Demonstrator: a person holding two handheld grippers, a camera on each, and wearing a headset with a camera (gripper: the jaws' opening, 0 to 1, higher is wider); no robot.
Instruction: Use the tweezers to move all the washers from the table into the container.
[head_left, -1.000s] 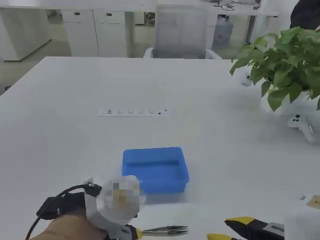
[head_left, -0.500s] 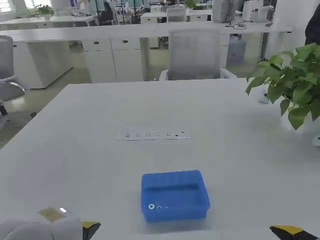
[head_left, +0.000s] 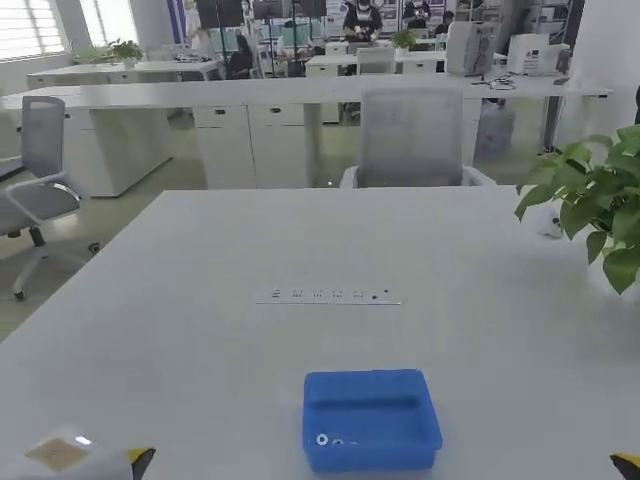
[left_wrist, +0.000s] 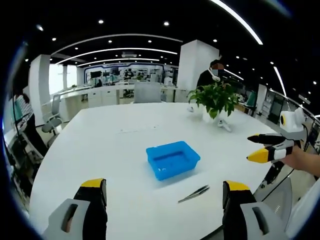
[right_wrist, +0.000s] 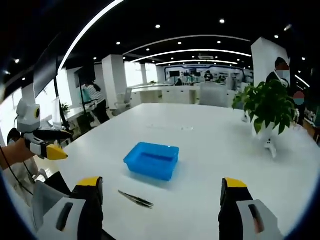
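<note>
Left gripper (left_wrist: 163, 186) and right gripper (right_wrist: 159, 184) — jaws of both spread wide, holding nothing, by the near edge of the table (head_left: 200, 330). Tweezers (left_wrist: 194, 193) lie flat between the blue container (head_left: 371, 418) and that edge. Washers (head_left: 322, 439) sit in the container's front-left corner. Bare tabletop surrounds the container — plant (head_left: 600, 200) at the right side.

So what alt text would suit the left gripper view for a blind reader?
A blue container sits on a white table, with tweezers lying nearer the camera. The left gripper, jaws open, frames the scene from below; the right gripper hovers at the right.
</note>
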